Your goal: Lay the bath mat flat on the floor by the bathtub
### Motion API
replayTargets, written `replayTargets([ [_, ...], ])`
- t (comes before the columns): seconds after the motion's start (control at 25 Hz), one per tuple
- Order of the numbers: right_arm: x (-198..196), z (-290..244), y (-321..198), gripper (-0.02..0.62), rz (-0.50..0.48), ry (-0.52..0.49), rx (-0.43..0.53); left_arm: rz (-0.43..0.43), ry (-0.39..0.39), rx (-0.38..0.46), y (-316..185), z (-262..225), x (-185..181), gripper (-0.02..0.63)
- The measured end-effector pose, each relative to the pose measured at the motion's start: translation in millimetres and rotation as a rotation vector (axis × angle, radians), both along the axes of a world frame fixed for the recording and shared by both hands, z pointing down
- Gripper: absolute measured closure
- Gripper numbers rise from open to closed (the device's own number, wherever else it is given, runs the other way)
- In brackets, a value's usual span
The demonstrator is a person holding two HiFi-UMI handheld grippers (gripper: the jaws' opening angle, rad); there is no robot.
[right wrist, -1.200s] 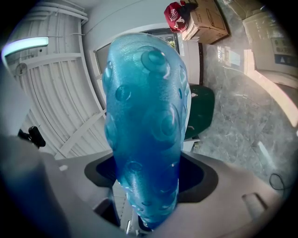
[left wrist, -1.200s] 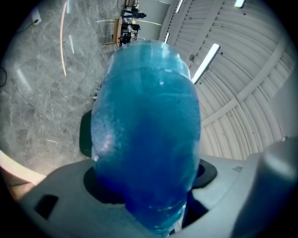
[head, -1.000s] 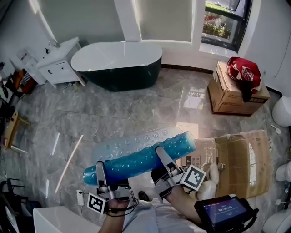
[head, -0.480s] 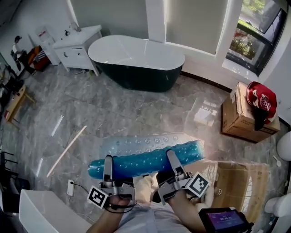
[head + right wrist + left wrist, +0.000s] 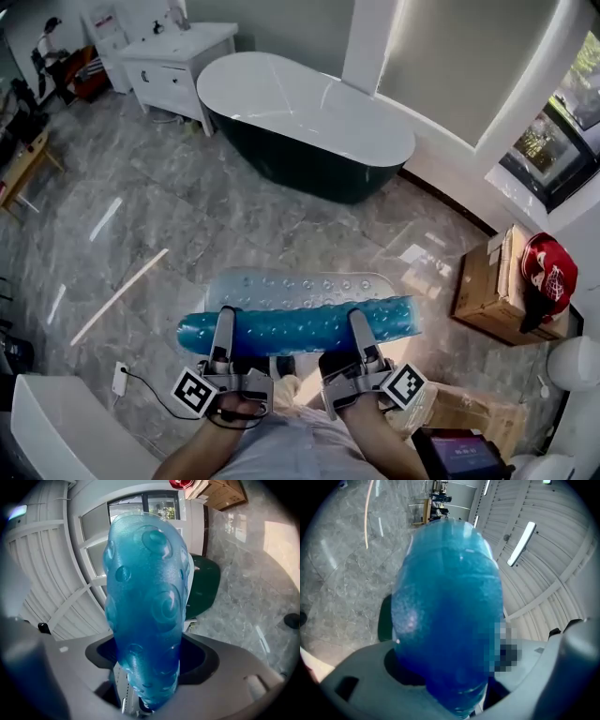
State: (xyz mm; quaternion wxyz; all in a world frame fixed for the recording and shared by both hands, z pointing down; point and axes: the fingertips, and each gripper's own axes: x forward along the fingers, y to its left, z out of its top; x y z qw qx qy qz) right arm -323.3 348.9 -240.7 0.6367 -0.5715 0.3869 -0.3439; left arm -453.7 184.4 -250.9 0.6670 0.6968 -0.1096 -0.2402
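Bath mat in transit: I hold the blue, bubble-studded bath mat [image 5: 300, 323] as a loose roll in the air above the grey marble floor [image 5: 187, 216], lying crosswise in front of me in the head view. The left gripper [image 5: 223, 323] has its jaws closed on the roll near its left end, and the right gripper [image 5: 359, 326] has its jaws closed on it near the right end. In each gripper view the blue roll fills the gap between the jaws, which stand partly apart around its bulk. A paler, translucent sheet shows just beyond the roll; it seems to be the mat's loose end hanging down, though the head view does not make that certain. The mat touches no part of the floor that I can see. The dark-sided, white-rimmed bathtub [image 5: 309, 112] stands at the floor's far edge below the window wall, well apart from the mat. A white vanity cabinet [image 5: 178, 61] sits at the far left corner, just beside the tub's end. A thin pale strip [image 5: 119, 295] lies on the floor towards the left edge, and a cardboard box [image 5: 492, 281] with a red item [image 5: 548, 267] on top stands by the right edge.
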Motion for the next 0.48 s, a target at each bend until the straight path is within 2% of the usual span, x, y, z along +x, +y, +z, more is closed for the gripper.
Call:
replayTargets([
  [0.2,39,-23,-70,0.238,-0.036,0.031,0.002,-0.032,0.039,-0.002,-65,-18,34,0.264],
  [0.48,74,-37,-119,0.238,-0.075,0.066,0.015,-0.061,0.070,0.013,-110,-29,65,0.264],
])
